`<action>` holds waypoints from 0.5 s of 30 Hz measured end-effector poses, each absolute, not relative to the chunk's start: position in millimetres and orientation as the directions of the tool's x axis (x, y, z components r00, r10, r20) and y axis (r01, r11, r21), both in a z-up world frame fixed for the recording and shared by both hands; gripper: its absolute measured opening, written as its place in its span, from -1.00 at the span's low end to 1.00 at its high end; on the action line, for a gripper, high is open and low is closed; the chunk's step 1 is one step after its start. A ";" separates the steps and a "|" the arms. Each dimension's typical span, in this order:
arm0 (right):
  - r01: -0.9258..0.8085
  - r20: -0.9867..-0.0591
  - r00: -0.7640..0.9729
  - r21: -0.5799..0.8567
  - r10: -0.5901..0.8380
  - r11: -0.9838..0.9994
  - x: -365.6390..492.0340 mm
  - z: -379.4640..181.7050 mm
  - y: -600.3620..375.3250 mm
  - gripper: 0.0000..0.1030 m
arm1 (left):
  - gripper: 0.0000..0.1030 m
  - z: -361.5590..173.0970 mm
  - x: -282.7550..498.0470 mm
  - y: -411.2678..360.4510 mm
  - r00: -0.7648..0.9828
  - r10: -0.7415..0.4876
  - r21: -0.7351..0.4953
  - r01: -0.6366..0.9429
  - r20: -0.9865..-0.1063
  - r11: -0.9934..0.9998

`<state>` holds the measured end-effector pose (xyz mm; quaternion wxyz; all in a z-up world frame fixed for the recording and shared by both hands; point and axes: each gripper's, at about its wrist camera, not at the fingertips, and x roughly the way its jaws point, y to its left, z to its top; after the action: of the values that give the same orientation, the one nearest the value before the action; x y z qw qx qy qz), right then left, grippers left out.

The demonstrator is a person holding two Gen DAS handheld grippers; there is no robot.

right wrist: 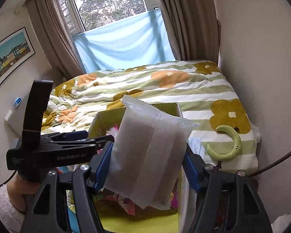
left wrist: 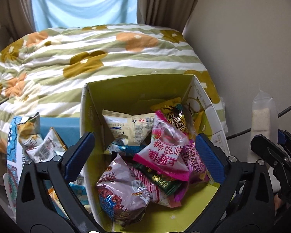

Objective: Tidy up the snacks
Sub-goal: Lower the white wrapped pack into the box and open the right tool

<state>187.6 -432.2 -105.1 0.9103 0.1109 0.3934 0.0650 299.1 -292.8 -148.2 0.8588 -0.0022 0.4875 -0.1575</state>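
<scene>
Closest in, the right gripper point(right wrist: 145, 167) has its blue pads pressed on either side of a frosted white plastic snack pouch with crimped ends point(right wrist: 149, 155), which it holds tilted above the open yellow-green cardboard box point(right wrist: 106, 120). Just to its left, the left gripper point(left wrist: 143, 155) stands spread as wide as it goes, nothing between its blue fingers point(left wrist: 80, 151), straddling the box's near left wall so that one finger hangs outside and the other over the contents. Inside the box lies a loose heap of packets: a pale lilac bag with red print point(left wrist: 122, 192) nearest, a pink and white candy bag point(left wrist: 164, 151) on top, a cream packet point(left wrist: 126, 126) and a yellow one point(left wrist: 170, 108) toward the back. Outside the left wall, a few more white and blue packets point(left wrist: 38, 143) rest on a blue surface, not yet sorted. Beyond the box spreads a striped quilt with mustard and orange flowers point(left wrist: 87, 58), a pale green crescent-shaped object point(right wrist: 229, 145) on it, then the curtained window. The main risk I see is the pouch: it is slick, held only by its lower part and leaning, so a release off centre could let it slide over the rim onto the quilt. The left finger might also catch the cardboard wall and tip the box.
</scene>
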 end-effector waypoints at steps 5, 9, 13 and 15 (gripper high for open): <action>-0.070 -0.713 0.658 0.261 0.242 0.963 203.4 -115.8 -438.8 0.22 | 0.99 -141.6 285.8 -255.3 0.496 -0.257 -0.192 0.179 -0.829 0.965; -0.112 -0.713 0.641 0.280 0.284 0.953 216.6 -119.6 -436.4 0.17 | 0.98 -135.3 273.8 -227.0 0.520 -0.228 -0.196 0.117 -0.823 0.974; -0.146 -0.723 0.621 0.271 0.302 0.951 232.0 -124.4 -427.2 0.14 | 0.99 -135.7 264.7 -208.8 0.538 -0.213 -0.201 0.081 -0.815 0.976; -0.164 -0.725 0.607 0.286 0.325 0.944 239.4 -130.8 -421.6 0.12 | 0.98 -137.9 262.1 -203.6 0.539 -0.210 -0.207 0.067 -0.816 0.976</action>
<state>239.4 -421.6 -130.8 0.8914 0.0954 0.4212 0.1373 262.1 -203.6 -137.9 0.8739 -0.0752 0.4737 -0.0793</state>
